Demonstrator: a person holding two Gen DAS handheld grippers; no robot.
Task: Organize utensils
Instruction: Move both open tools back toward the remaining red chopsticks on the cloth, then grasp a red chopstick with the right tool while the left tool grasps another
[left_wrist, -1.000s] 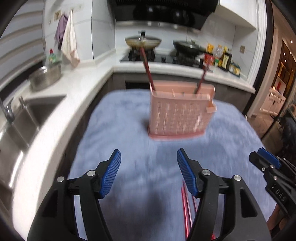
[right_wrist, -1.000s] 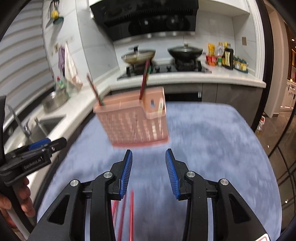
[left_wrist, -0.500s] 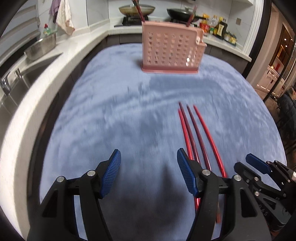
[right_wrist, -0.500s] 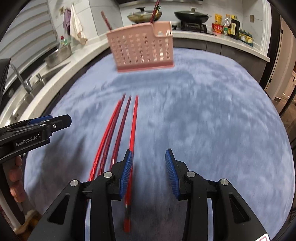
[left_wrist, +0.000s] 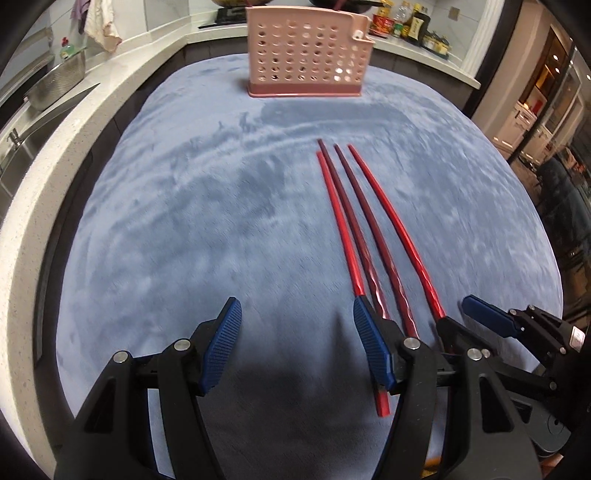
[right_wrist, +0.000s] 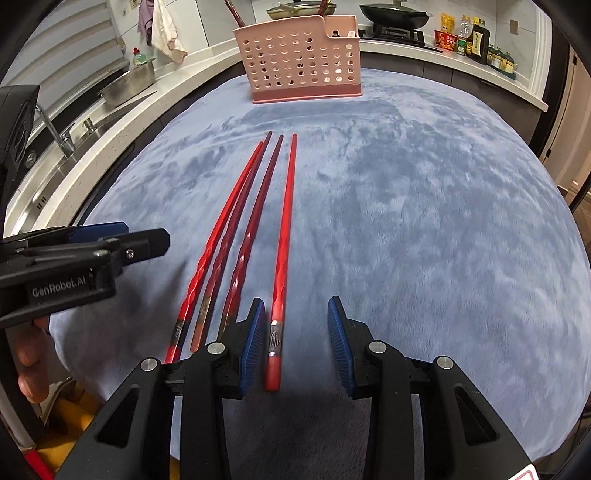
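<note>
Fingers: your right gripper has just been closing, rightmost chopstick between, ungripped; left gripper spread, empty. Four chopsticks on table; two already in pink basket.

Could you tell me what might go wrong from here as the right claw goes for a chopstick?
1. The right claw, whose jaws have just been closing, is open around the rightmost chopstick near its butt end; held there, the stick may droop or swing.
2. The next chopstick lies just outside the left finger and could get nudged.
3. The left claw hovers nearby; they might collide.
</note>
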